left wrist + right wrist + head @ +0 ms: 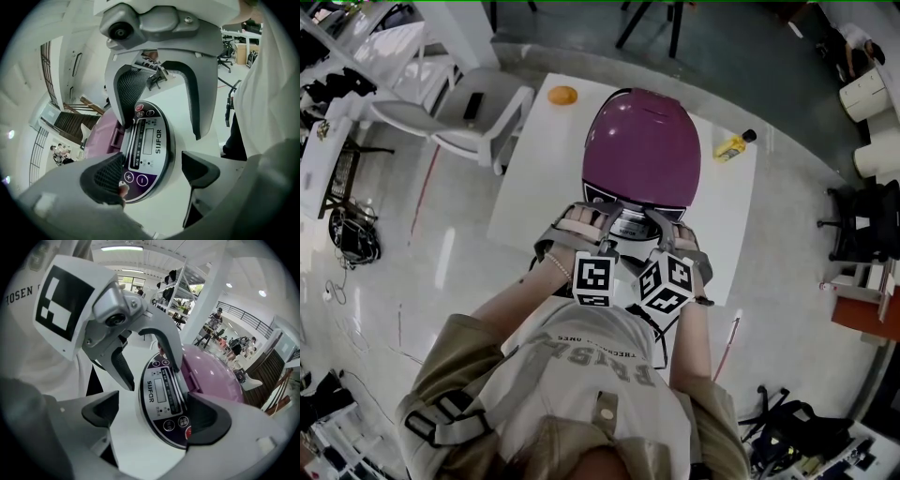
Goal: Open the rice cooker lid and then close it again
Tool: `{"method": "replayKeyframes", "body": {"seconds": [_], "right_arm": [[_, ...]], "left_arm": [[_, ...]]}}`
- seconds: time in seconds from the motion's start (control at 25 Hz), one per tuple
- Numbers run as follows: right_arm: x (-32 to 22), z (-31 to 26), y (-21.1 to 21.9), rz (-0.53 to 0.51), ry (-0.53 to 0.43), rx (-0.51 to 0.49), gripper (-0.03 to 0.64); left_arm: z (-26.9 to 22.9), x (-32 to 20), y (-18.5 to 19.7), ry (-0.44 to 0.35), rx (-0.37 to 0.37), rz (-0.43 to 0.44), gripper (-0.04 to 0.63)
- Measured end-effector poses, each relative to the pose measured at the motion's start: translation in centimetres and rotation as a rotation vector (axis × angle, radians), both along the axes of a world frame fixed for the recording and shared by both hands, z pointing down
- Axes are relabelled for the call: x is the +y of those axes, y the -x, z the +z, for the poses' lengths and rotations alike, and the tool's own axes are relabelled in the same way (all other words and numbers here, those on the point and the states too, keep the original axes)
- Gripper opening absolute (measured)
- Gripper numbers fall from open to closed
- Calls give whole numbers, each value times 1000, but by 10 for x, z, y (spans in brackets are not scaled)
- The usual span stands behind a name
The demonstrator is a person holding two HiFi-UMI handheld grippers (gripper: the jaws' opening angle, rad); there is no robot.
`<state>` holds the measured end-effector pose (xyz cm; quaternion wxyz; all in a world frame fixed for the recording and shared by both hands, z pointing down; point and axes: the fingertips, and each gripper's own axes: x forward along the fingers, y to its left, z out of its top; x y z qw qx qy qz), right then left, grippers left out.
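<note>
On the white table [525, 187], the purple rice cooker [642, 141] sits with its lid down. Left gripper [154, 171] and right gripper [154, 416] hover side by side at its front control panel [164, 397], both sets of jaws spread wide, clamped on nothing.

The right gripper [153, 409] is seen at the bottom with its two dark jaws held apart. The oval silver-and-purple control panel [161, 399] of the glossy purple domed rice cooker [213, 373] is framed between them. Whether the right-hand pad touches the panel's rim cannot be told. The cooker's lid [220, 366] is seen down. Opposite, the grey left gripper [151, 376], topped by its white cube [61, 303] with black square markers, is held with jaws apart over the panel's far end. A white tabletop [126, 446] lies beneath.
</note>
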<state>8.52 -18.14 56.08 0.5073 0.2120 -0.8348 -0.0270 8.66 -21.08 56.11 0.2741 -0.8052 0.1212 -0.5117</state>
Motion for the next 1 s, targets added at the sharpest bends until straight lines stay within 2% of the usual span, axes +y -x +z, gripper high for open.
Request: {"method": "replayKeyframes", "body": {"seconds": [0.48,0.6,0.72,1.0], "right_arm": [[1,-2,0,15,7,-39,430],[1,-4,1,16,12,-54,430],[0,-2,0,6,7,-40,442],[-4,-4,2,33,2,-80,442]], "left_arm": [[0,2,-1,12,20,-9,405],[-1,4,-2,40,49,-20,405],[0,7,-4,87,72,-30,453],[2,5,-3,88,65,-19,449]]}}
